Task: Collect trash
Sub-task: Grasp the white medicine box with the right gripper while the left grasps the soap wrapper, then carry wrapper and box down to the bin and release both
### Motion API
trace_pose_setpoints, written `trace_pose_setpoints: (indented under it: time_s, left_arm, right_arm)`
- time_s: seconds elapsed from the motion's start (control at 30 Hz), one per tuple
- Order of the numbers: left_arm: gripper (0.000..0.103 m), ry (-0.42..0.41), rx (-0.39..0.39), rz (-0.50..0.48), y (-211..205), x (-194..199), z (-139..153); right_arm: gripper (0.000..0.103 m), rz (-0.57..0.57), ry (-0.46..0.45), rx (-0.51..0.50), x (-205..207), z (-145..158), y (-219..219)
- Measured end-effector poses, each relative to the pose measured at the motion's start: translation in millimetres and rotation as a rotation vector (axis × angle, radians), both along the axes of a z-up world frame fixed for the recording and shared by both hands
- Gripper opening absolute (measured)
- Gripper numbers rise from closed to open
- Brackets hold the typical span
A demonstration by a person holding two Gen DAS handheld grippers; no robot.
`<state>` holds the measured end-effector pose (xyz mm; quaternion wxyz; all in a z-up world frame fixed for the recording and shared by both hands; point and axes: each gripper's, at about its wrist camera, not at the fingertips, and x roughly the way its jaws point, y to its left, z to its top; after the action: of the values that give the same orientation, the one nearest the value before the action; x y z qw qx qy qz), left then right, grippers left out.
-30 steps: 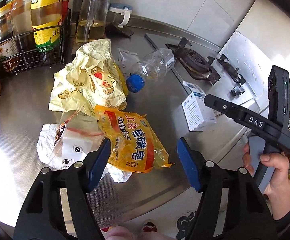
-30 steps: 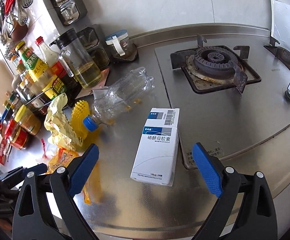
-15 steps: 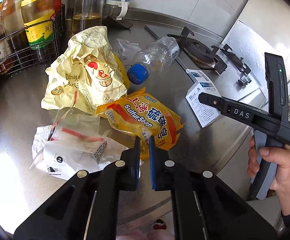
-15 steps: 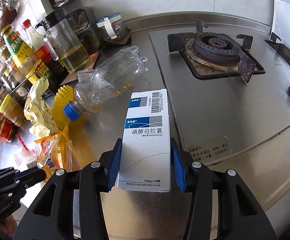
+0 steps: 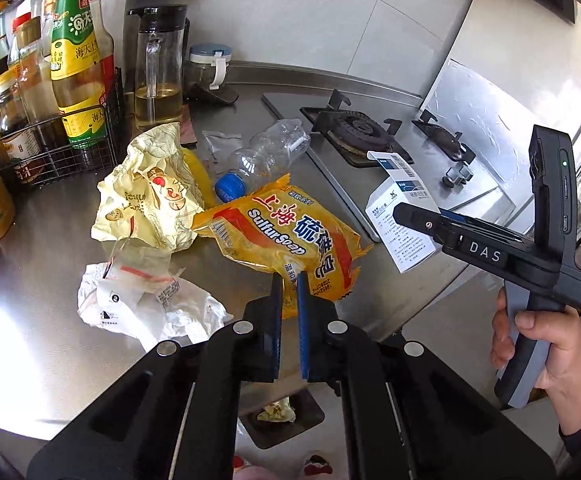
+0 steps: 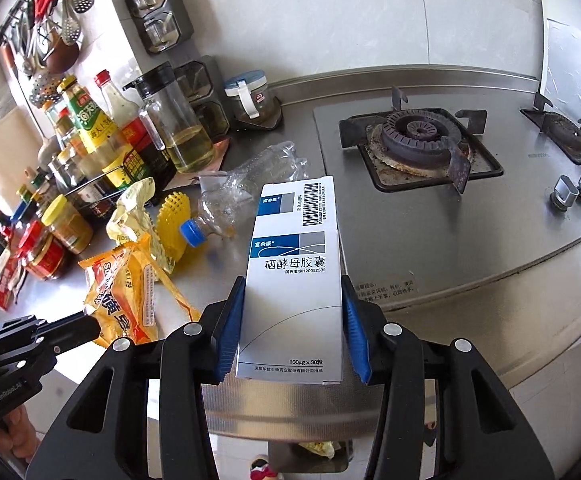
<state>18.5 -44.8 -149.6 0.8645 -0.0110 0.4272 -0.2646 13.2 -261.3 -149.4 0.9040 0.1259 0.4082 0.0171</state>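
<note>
The white medicine box is clamped in the right gripper, raised beside the gas burner. The sulfur soap wrapper is pinched at its edge by the left gripper, left of the burner over bare steel countertop.

Both tools are matte black plastic with angular, cut-out arms and round silver screw heads at the joints. The left gripper has flat blue ribbed pads on the inner faces of its fingers, and the right gripper has the same blue pads. Seen from the side, the right tool carries white "DAS" lettering on its body, a grey handle, and a black upright block with a small green light. The right hand ends in a dark sleeve cuff. The left tool bears faint pale lettering along its side.
</note>
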Motion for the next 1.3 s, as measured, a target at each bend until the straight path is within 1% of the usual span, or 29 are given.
trace_pose_setpoints:
  time_s: [0.13,0.27,0.4,0.53,0.7,0.83,0.97,1.07,1.3]
  left_arm:
    - [0.005,-0.004,0.002,0.018,-3.1,-36.3,3.4]
    - [0.005,0.013,-0.001,0.041,-2.5,-76.1,-3.6]
    - [0.005,0.055,-0.004,0.062,-2.4,-113.3,-21.9]
    - [0.005,0.113,0.008,0.078,-2.3,-141.7,-53.0]
    - [0.005,0.215,0.034,0.112,1.9,-160.8,-104.9]
    - [0.005,0.307,0.044,0.154,6.3,-163.7,-150.6]
    - [0.005,0.377,0.071,0.210,8.8,-159.7,-199.4]
    - [0.005,0.424,0.094,0.238,7.0,-154.0,-235.1]
    - [0.005,0.498,0.115,0.275,6.5,-142.6,-302.1]
  right_arm:
    - [0.047,0.021,-0.006,-0.003,-30.0,6.2,-4.3]
    - [0.047,0.055,0.003,-0.003,-64.3,5.5,-2.0]
    - [0.047,0.093,0.020,0.004,-98.5,-1.6,5.1]
    - [0.047,0.133,0.063,-0.003,-125.0,-21.2,14.9]
    - [0.047,0.164,0.143,-0.003,-144.6,-60.5,20.1]
    - [0.047,0.174,0.222,-0.008,-152.2,-100.6,23.3]
    - [0.047,0.173,0.333,0.016,-152.1,-155.8,26.6]
    - [0.046,0.154,0.399,0.036,-150.3,-194.6,28.5]
    - [0.046,0.138,0.483,0.057,-128.7,-261.2,37.9]
